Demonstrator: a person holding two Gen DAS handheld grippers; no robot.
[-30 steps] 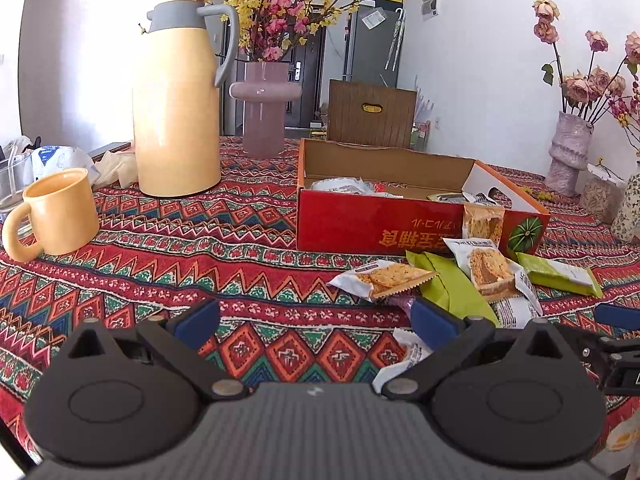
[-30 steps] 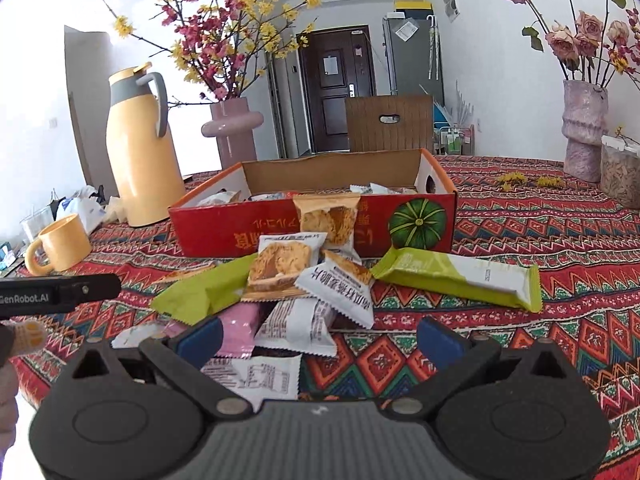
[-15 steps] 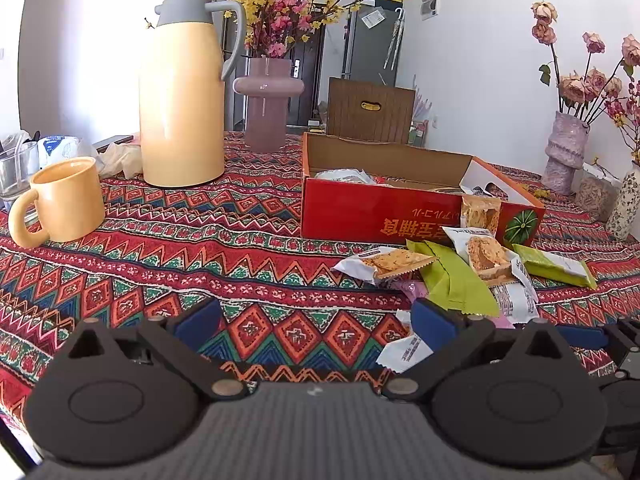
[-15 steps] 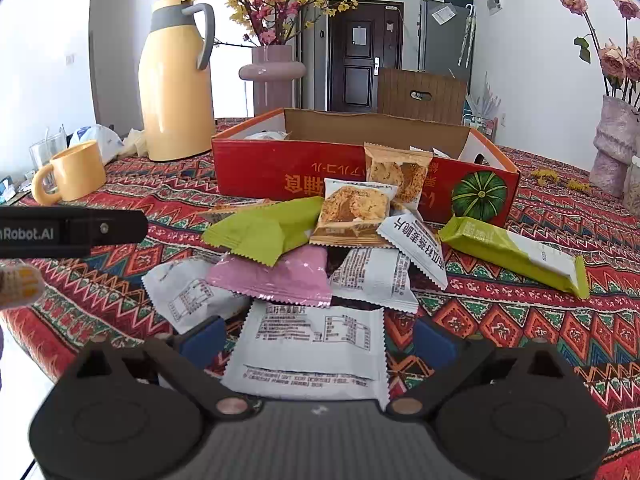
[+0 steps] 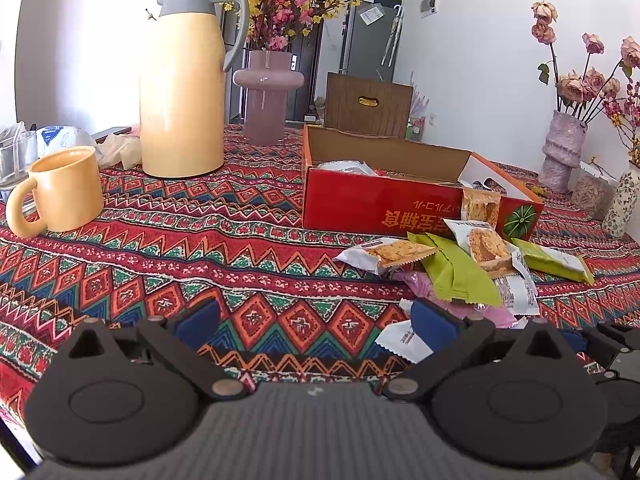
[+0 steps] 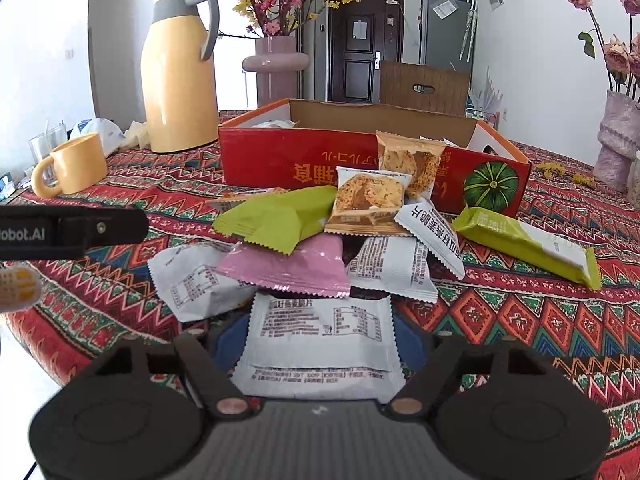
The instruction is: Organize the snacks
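A pile of snack packets (image 6: 288,220) lies on the patterned tablecloth in front of an open red carton (image 6: 360,160), which holds a few packets. My right gripper (image 6: 320,340) is closing on a white printed packet (image 6: 320,364) at the near edge of the pile; its blue pads meet the packet's two side edges. The pink packet (image 6: 296,264) overlaps that packet's far end. My left gripper (image 5: 316,320) stands open over bare cloth left of the pile (image 5: 460,272), with nothing between its fingers. Its black finger (image 6: 72,232) shows at the left of the right wrist view.
A yellow thermos jug (image 5: 184,96), a yellow mug (image 5: 64,188) and a mauve vase of blossoms (image 5: 268,96) stand at the back left. More vases (image 5: 560,152) stand at the far right. A long green bar (image 6: 528,240) lies right of the pile. The table's near edge runs just below both grippers.
My right gripper came up to the pile, dipped, and its jaws narrowed from wide apart onto the white packet. The left gripper stayed open and barely shifted.
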